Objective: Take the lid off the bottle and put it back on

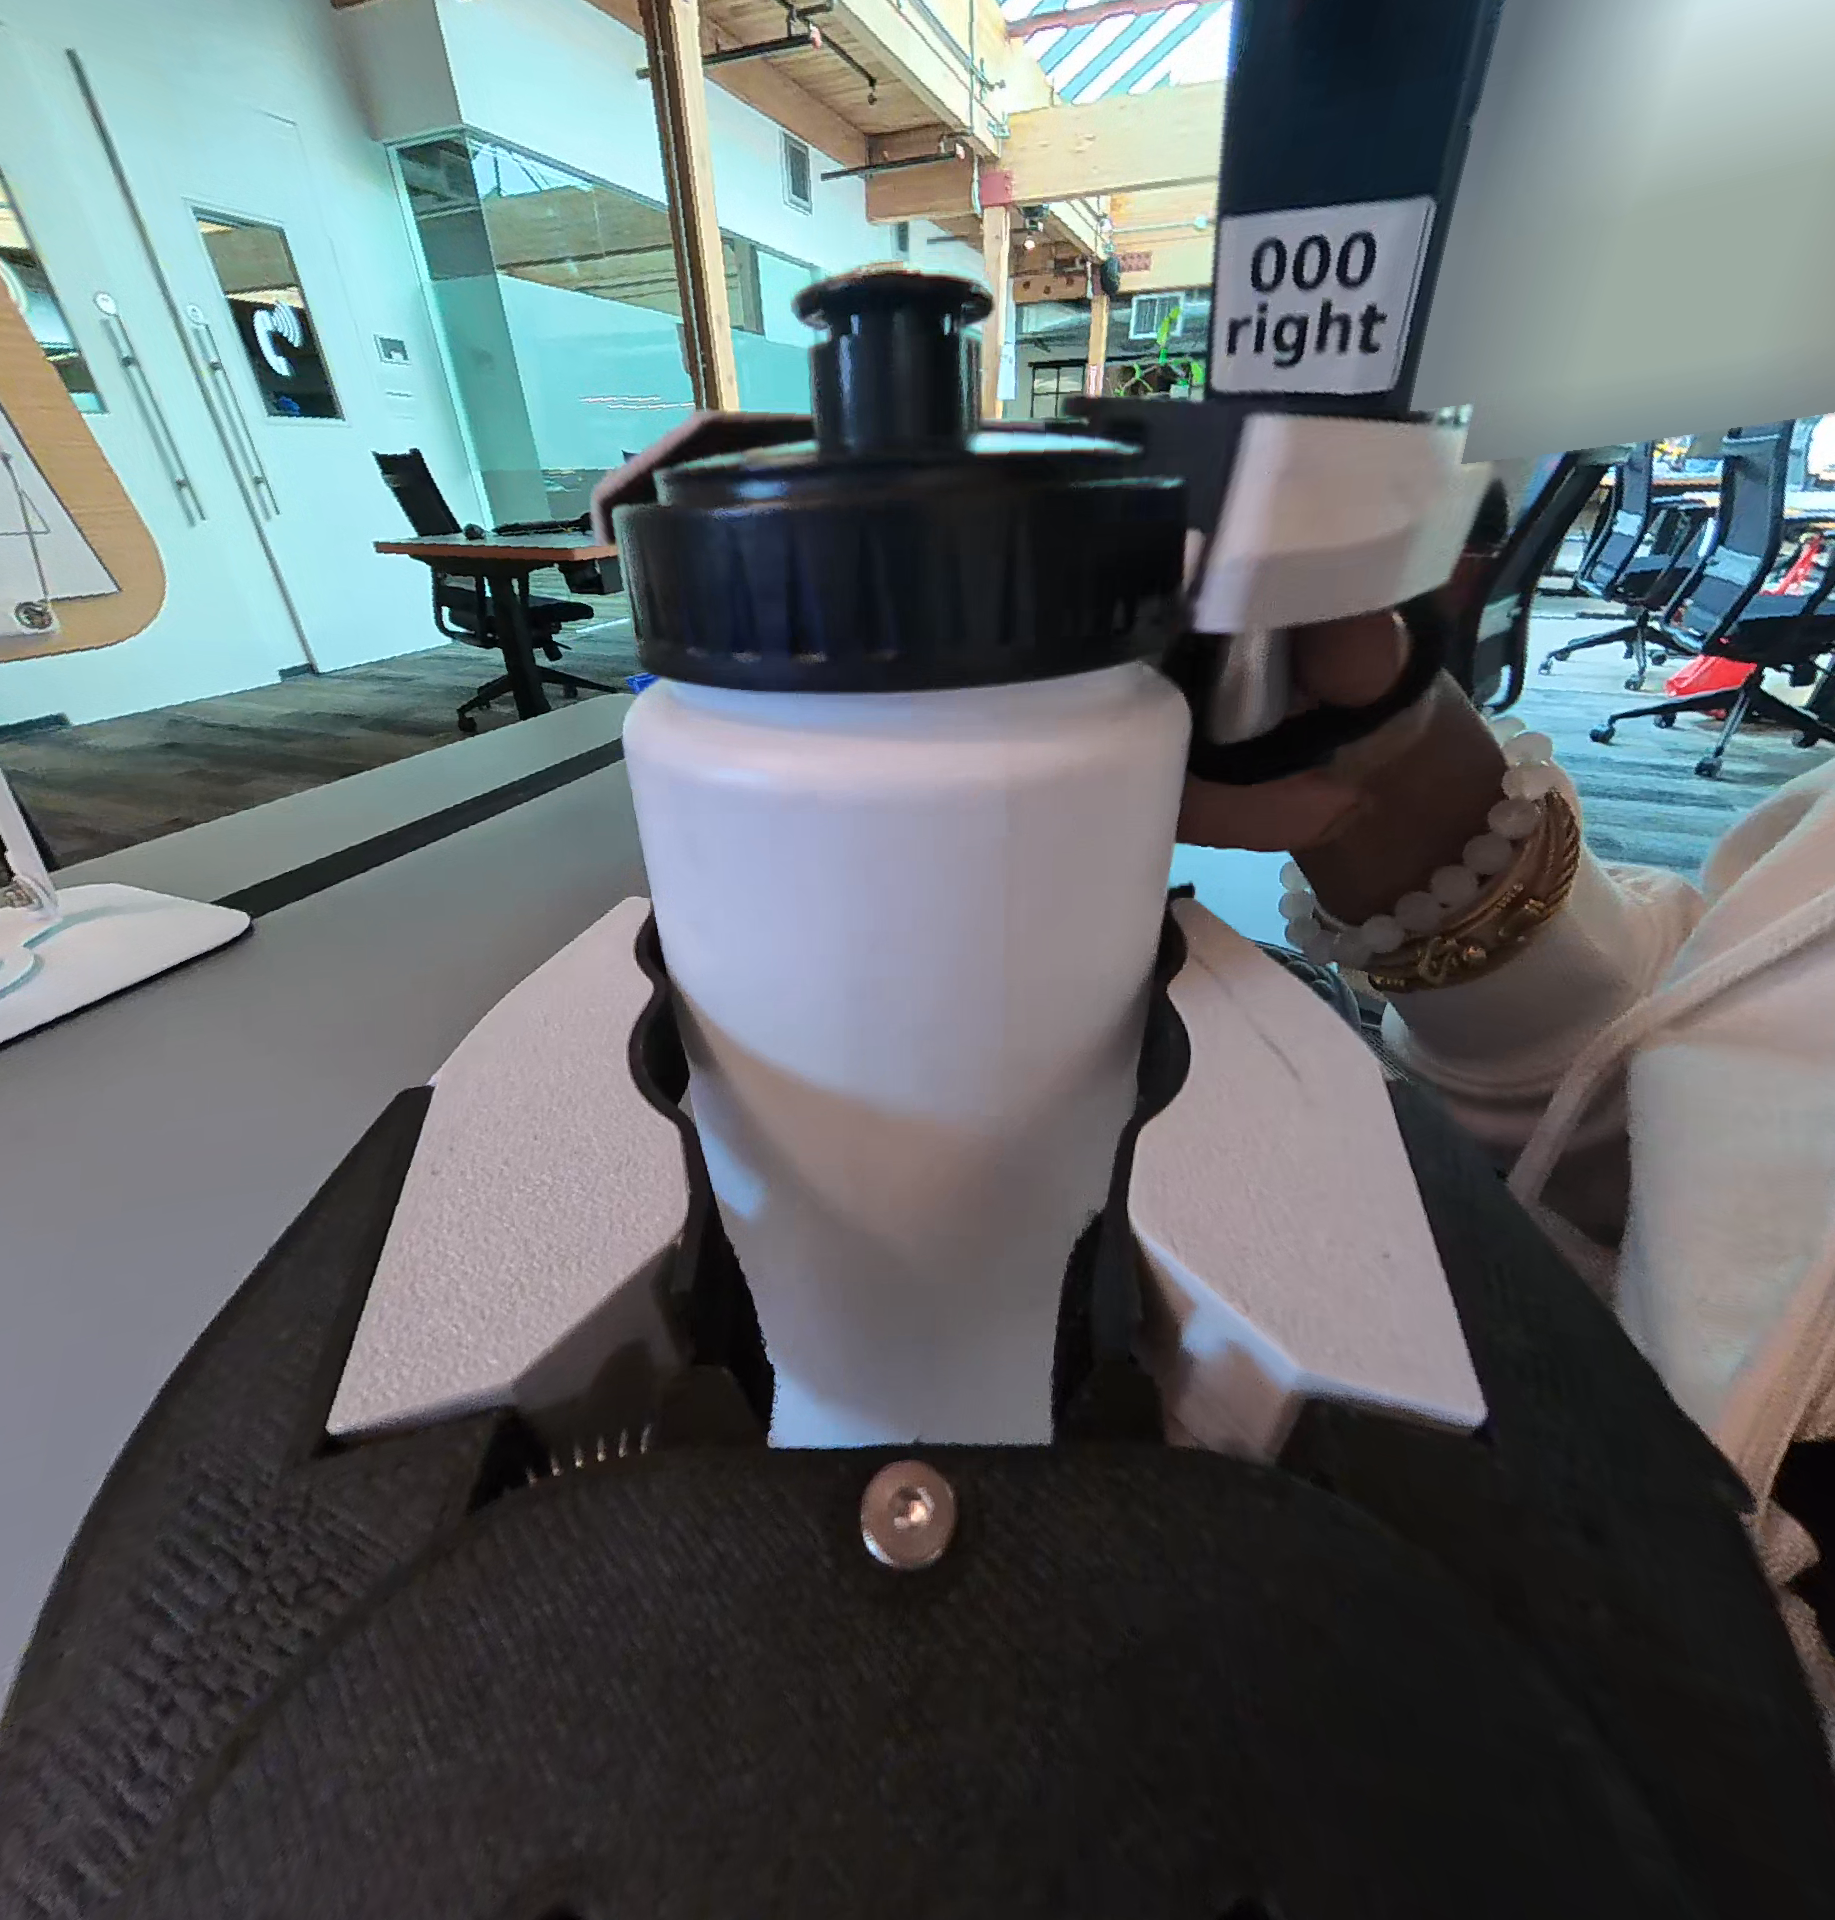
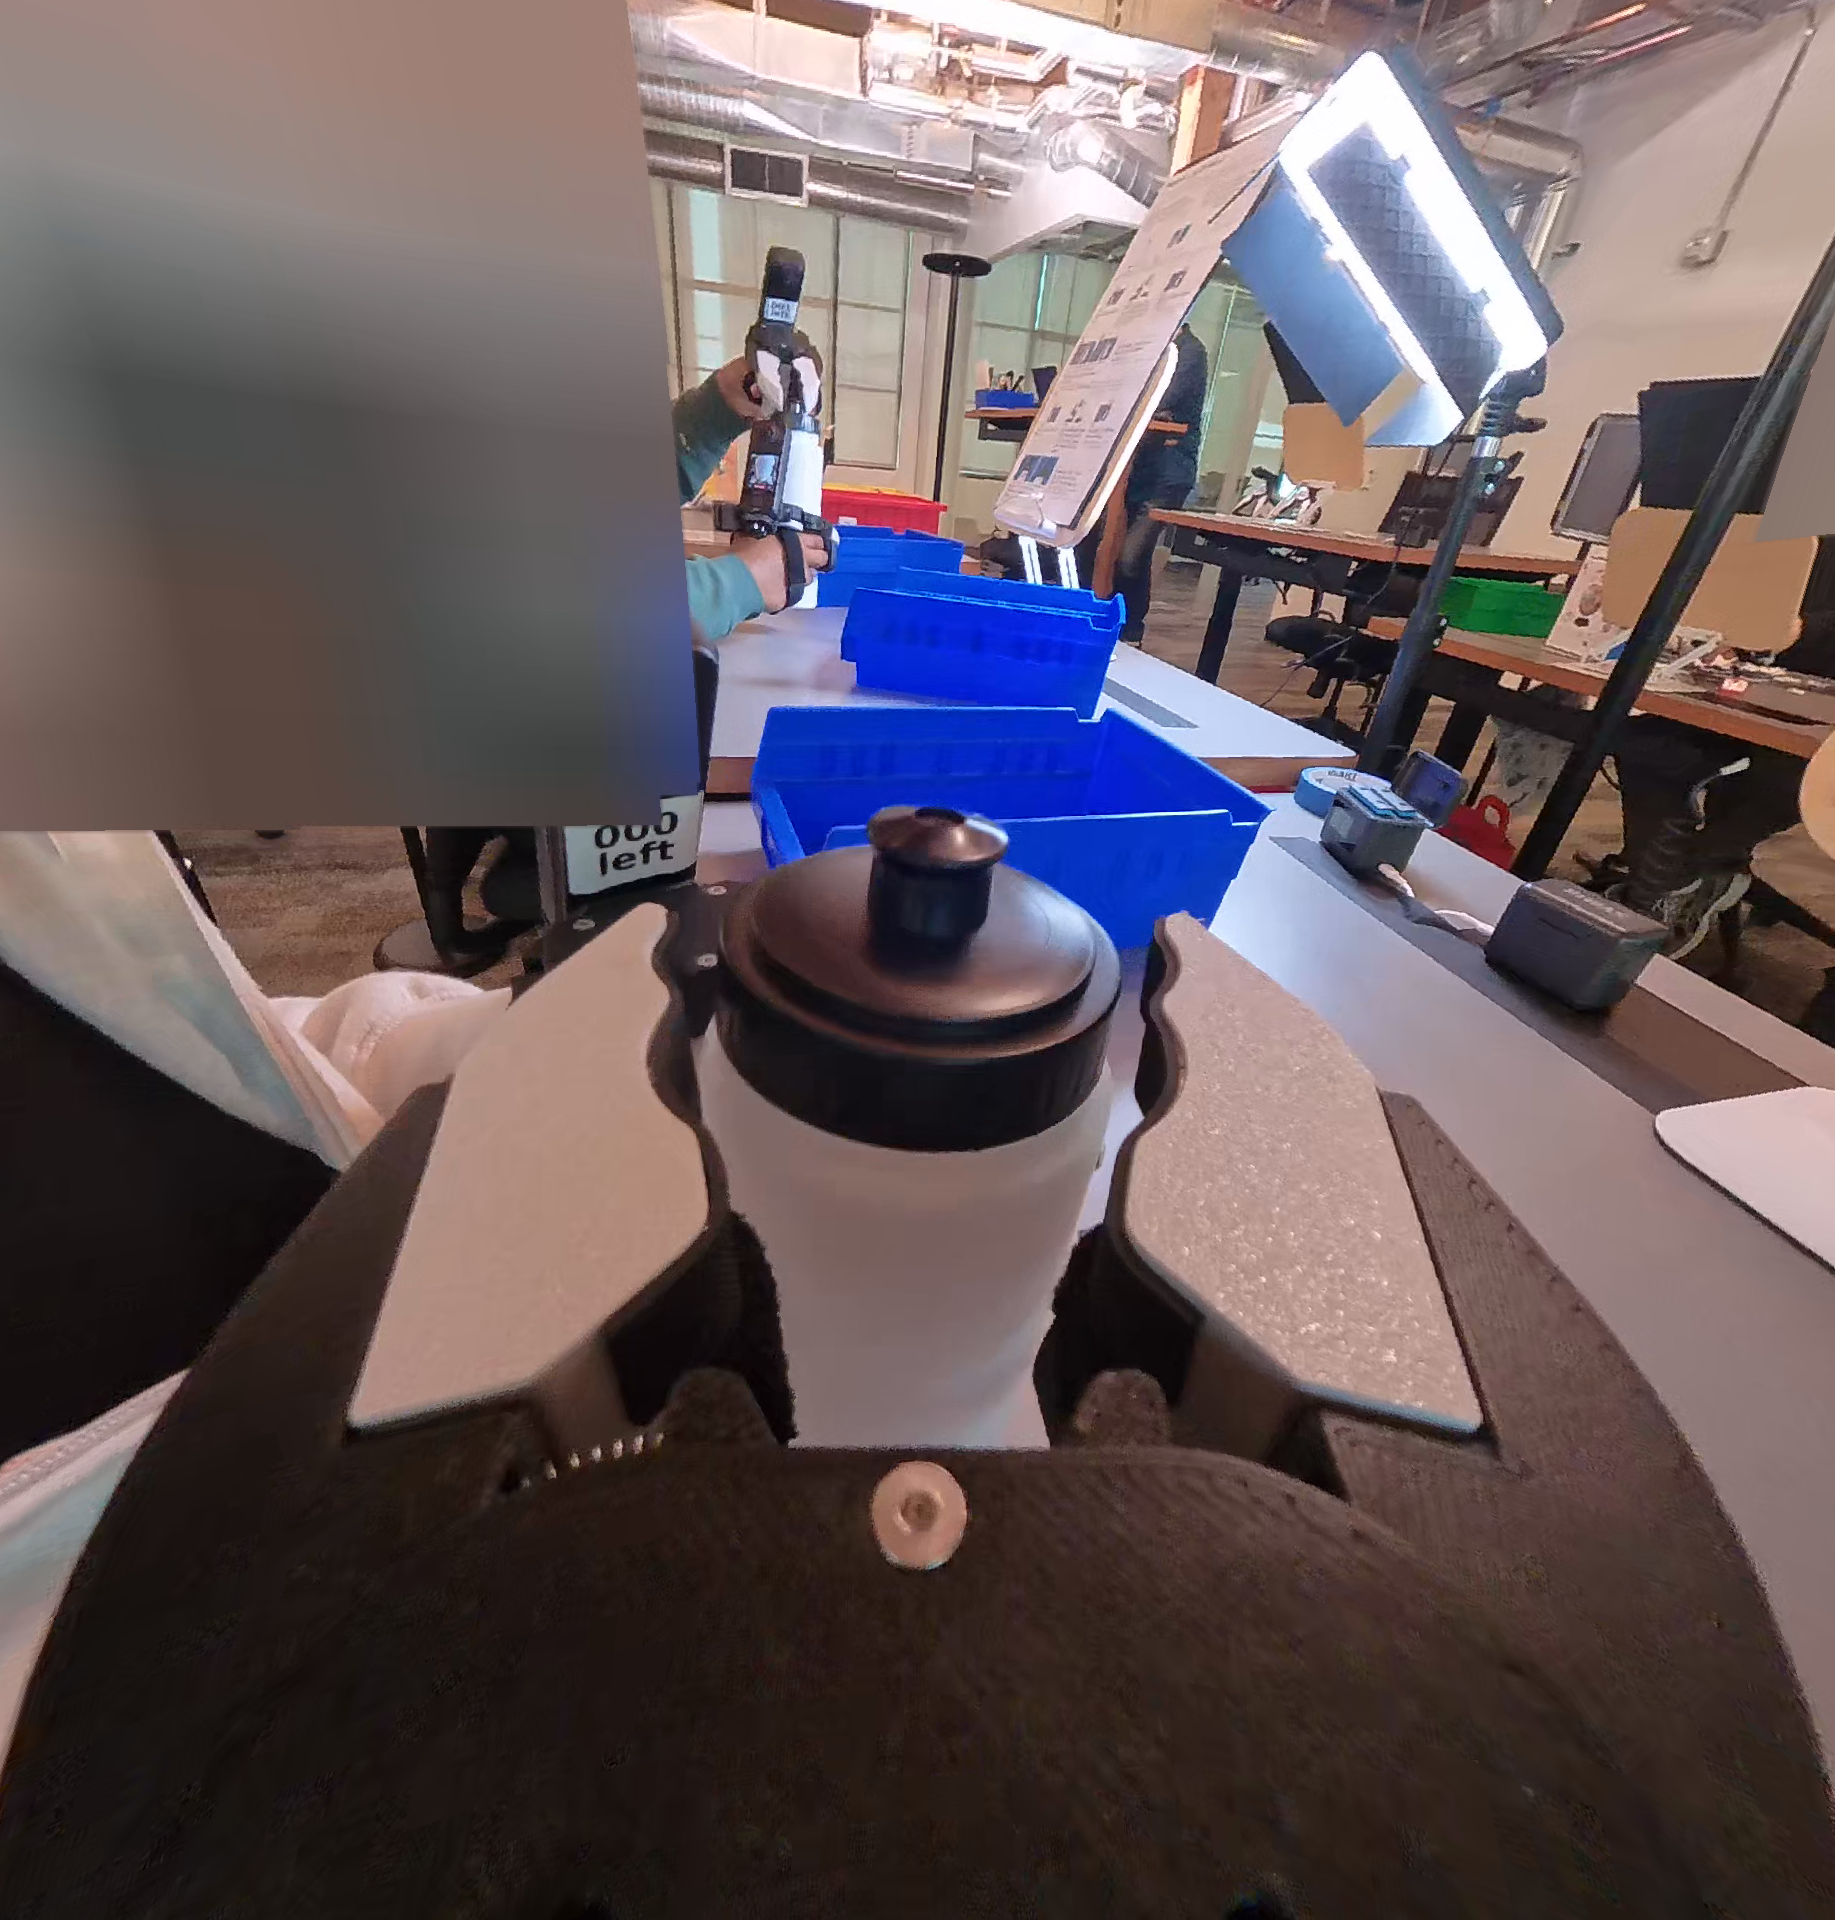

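A white bottle (image 1: 908, 883) with a black screw lid (image 1: 902, 582) and pull spout stands upright, lid on. My left gripper (image 1: 913, 925) is shut on the bottle's body, one finger on each side. My right gripper (image 1: 954, 488) reaches in from the right at lid height, with its fingers against both sides of the lid. In the right wrist view, the right gripper (image 2: 918, 925) closely flanks the lid (image 2: 913, 1039) above the bottle (image 2: 913, 1247). Its left pad touches the lid and a thin sliver of background shows on the right.
A grey table (image 1: 165, 1143) lies under the bottle. A white stand base (image 1: 82, 956) sits at its left. Blue bins (image 2: 996, 769) stand just beyond the bottle, and small grey devices (image 2: 1578, 945) to the right. The holder's hand with bracelets (image 1: 1412, 883) is at right. Left tips to right tips: about 7 cm.
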Demonstrator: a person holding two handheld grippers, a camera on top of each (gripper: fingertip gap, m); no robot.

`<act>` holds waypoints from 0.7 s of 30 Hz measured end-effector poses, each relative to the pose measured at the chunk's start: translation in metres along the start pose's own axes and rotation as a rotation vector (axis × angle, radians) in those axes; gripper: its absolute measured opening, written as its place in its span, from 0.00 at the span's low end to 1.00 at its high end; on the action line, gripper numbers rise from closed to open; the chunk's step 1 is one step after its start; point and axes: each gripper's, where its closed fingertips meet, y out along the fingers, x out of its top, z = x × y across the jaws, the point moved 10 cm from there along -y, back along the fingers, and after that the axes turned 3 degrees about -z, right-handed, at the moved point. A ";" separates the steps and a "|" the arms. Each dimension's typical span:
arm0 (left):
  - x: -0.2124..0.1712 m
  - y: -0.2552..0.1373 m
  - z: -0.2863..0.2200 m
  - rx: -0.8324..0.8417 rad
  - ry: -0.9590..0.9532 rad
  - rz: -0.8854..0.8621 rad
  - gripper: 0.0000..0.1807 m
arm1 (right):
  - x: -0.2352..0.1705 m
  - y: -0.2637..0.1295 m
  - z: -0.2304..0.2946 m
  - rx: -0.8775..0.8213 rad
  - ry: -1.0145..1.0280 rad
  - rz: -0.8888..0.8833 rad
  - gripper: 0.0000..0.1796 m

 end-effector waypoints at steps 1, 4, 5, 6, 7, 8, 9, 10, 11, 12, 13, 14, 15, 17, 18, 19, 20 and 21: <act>0.000 0.001 -0.001 -0.005 0.006 0.003 0.48 | 0.001 0.000 0.000 -0.003 0.008 0.014 0.44; 0.000 0.001 -0.001 -0.032 0.007 0.001 0.48 | 0.003 0.000 -0.001 0.048 0.017 0.068 0.43; 0.000 0.001 -0.001 -0.049 0.008 0.002 0.48 | 0.004 0.000 -0.004 0.099 0.020 0.080 0.42; 0.000 0.001 -0.002 -0.064 0.011 0.005 0.48 | 0.005 -0.001 -0.008 0.165 0.027 0.086 0.42; 0.000 0.001 -0.002 -0.080 0.012 0.008 0.48 | 0.005 -0.001 -0.012 0.243 0.039 0.081 0.42; 0.000 0.002 -0.003 -0.100 0.011 0.010 0.48 | 0.004 -0.001 -0.018 0.332 0.050 0.069 0.42; 0.001 0.003 -0.005 -0.116 0.007 0.011 0.48 | 0.002 -0.001 -0.022 0.425 0.057 0.047 0.42; 0.000 0.004 -0.005 -0.118 -0.003 0.012 0.48 | 0.000 0.000 -0.027 0.500 0.073 0.021 0.43; 0.000 0.005 -0.005 -0.109 -0.015 0.011 0.48 | -0.002 0.002 -0.032 0.536 0.094 0.002 0.42; 0.000 0.005 -0.004 -0.101 -0.026 0.009 0.48 | -0.003 0.003 -0.034 0.539 0.111 -0.004 0.42; 0.000 0.005 -0.003 -0.094 -0.030 0.006 0.48 | -0.003 0.003 -0.034 0.518 0.129 -0.002 0.43; 0.000 0.005 -0.003 -0.089 -0.026 0.002 0.48 | -0.002 0.003 -0.033 0.462 0.153 -0.017 0.46; -0.001 0.005 -0.004 -0.085 -0.014 -0.004 0.48 | -0.002 0.002 -0.030 0.384 0.168 -0.048 0.53; -0.001 0.005 -0.007 -0.085 0.009 -0.011 0.48 | 0.000 -0.006 -0.020 0.215 0.144 -0.107 0.58; -0.001 0.005 -0.007 -0.081 0.013 -0.011 0.48 | 0.001 -0.010 -0.014 0.133 0.119 -0.126 0.57; -0.001 0.006 -0.008 -0.078 0.013 -0.012 0.48 | 0.002 -0.013 -0.006 0.065 0.098 -0.136 0.55; -0.001 0.005 -0.008 -0.075 0.011 -0.014 0.48 | 0.003 -0.015 0.002 0.038 0.073 -0.129 0.53; -0.001 0.005 -0.008 -0.072 0.009 -0.016 0.48 | 0.003 -0.015 0.010 0.024 0.046 -0.101 0.51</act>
